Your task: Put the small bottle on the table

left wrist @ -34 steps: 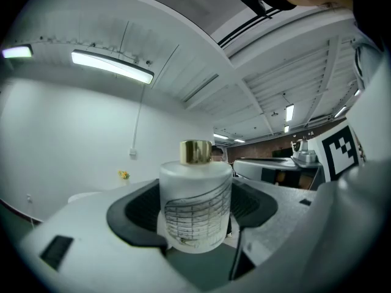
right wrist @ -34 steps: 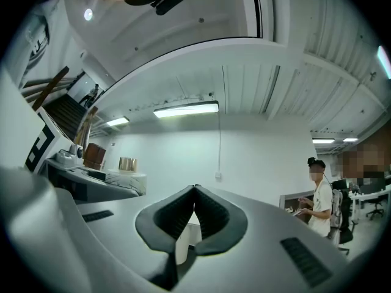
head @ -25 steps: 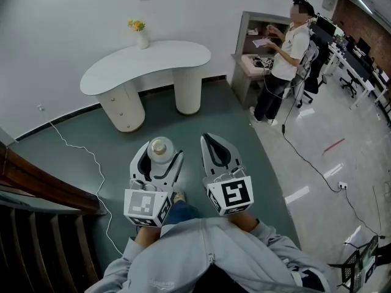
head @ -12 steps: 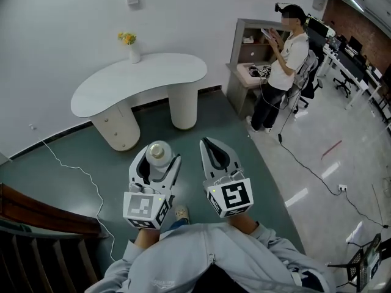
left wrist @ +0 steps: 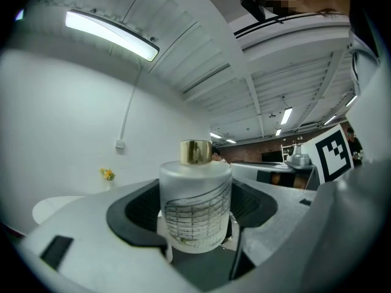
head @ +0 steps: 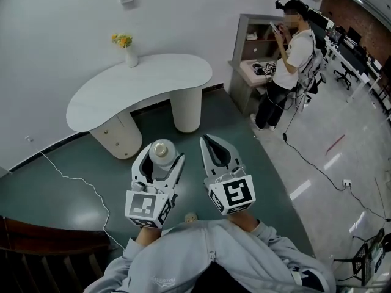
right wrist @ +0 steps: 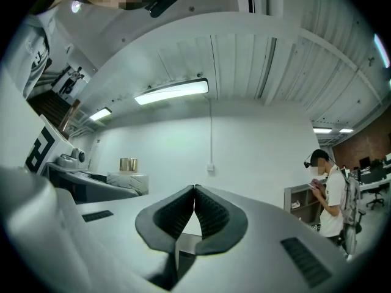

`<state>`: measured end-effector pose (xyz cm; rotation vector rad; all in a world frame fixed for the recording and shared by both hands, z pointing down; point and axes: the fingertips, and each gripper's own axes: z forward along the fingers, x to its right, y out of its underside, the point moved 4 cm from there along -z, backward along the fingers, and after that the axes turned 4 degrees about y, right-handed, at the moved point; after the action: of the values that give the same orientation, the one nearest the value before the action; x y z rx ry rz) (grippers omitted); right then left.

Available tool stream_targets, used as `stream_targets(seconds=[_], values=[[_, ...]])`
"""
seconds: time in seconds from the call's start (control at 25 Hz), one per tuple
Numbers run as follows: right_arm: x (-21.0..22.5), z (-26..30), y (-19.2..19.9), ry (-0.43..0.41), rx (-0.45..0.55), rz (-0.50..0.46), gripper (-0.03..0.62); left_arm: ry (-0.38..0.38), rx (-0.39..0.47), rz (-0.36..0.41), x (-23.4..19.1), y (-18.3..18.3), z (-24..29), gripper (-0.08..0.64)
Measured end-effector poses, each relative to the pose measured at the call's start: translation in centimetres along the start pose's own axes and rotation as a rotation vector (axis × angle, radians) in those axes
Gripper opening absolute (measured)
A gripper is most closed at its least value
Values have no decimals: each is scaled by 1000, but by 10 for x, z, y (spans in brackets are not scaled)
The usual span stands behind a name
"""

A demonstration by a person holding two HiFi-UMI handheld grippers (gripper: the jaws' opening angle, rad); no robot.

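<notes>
A small frosted bottle (head: pixel 161 158) with a gold cap stands upright between the jaws of my left gripper (head: pixel 161 156), which is shut on it above the green floor. In the left gripper view the small bottle (left wrist: pixel 195 203) fills the middle, gripped by the dark pads on both sides. My right gripper (head: pixel 214 147) is held beside it, shut with nothing in it; in the right gripper view its tips (right wrist: pixel 195 191) meet. The white curved table (head: pixel 137 85) stands ahead, against the wall.
A white vase with yellow flowers (head: pixel 127 47) stands at the table's far left end. A person (head: pixel 286 60) stands by a grey cabinet (head: pixel 252 57) at the right. A cable (head: pixel 79 180) trails over the floor at left. Dark wooden stair rails (head: pixel 36 249) lie at lower left.
The view has moved forward toward the table; the stair rails have slid down and out at the lower left. Both grippers keep their pose, with the bottle still held.
</notes>
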<state>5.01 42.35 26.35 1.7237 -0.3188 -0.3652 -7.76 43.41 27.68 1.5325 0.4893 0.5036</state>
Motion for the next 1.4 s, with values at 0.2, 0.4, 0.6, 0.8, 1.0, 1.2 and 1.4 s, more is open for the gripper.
stream_targets(seconds=[0.2, 0.4, 0.6, 0.8, 1.0, 1.2, 1.4], values=[[-1, 33, 10, 5, -7, -5, 28, 16, -12, -16, -28, 9, 20, 331], [2, 50, 23, 15, -30, 10, 28, 44, -36, -22, -43, 21, 32, 331], [10, 67, 33, 17, -27, 34, 28, 42, -53, -27, -53, 29, 48, 331], [21, 92, 38, -7, -8, 14, 28, 32, -34, -15, -67, 29, 72, 331], [39, 129, 46, -33, -6, -3, 28, 16, -18, -13, -89, 28, 107, 331], [63, 175, 56, -53, -14, 1, 28, -2, -17, -13, -114, 26, 147, 331], [92, 223, 59, -82, -9, -16, 28, -34, -7, -8, -140, 23, 191, 331]])
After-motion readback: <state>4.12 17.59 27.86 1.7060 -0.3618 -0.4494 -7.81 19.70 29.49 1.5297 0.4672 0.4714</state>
